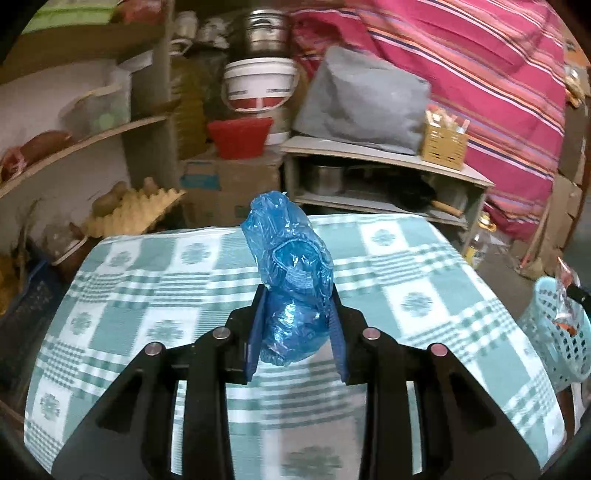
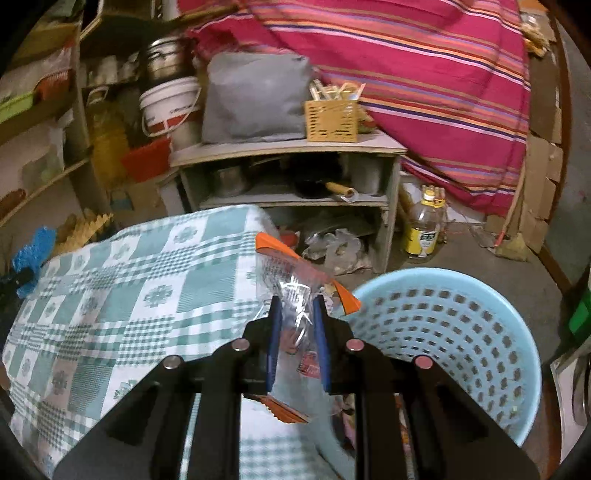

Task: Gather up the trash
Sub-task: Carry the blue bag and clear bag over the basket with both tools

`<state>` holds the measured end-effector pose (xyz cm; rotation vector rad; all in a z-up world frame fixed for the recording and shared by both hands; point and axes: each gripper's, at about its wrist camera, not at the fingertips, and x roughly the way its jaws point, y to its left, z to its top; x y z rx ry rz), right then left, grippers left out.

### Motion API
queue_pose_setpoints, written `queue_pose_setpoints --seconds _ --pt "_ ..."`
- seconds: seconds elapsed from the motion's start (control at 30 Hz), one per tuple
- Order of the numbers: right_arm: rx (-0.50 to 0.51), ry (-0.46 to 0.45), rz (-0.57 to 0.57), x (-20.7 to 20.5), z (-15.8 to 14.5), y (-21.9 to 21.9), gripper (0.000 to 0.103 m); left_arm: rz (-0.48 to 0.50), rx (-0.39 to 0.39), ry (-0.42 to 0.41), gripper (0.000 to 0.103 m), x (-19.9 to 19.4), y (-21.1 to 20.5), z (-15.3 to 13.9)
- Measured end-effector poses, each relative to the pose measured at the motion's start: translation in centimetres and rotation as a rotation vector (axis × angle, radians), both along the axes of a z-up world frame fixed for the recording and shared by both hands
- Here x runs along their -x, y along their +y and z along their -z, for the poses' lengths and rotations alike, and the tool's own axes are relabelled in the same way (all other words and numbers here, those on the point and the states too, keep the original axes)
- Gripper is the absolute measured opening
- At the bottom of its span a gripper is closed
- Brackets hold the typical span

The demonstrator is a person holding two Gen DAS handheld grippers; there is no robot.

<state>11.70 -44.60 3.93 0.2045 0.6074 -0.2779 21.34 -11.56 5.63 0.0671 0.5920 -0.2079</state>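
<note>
Your left hand-held gripper [image 1: 297, 295] pinches a crumpled blue plastic bag [image 1: 290, 273] above the checkered worktop [image 1: 147, 280]. Your right hand-held gripper [image 2: 297, 306] clamps a clear orange-edged wrapper [image 2: 295, 280] just beside the pale blue basket [image 2: 461, 332], whose visible interior looks bare.

Cramped home kitchen/store room, open shelves [image 1: 92, 136] w/ jars & sacks, steel pot [image 1: 264, 31] stacked on white bucket [image 1: 260, 88], pans in low cabinet [image 2: 291, 173], oil bottle [image 2: 424, 225] on floor, egg tray [image 1: 136, 210], checked tablecloth [image 1: 147, 295], striped curtain [image 1: 480, 92]
</note>
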Motion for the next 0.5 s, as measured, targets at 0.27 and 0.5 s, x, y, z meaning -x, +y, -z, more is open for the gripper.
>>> queue_pose_setpoints --seconds 0.27,0.5 --pt "-0.027 -0.026 0.089 5.3 -0.2 -6.2 0.018 0.154 0.016 -0.038 0.03 3.2 -8.5 -0.4" --pt "-0.062 -0.019 0.147 7.7 0.6 -10.1 0.018 0.299 0.05 -0.008 0.03 4.7 -17.5 0.2"
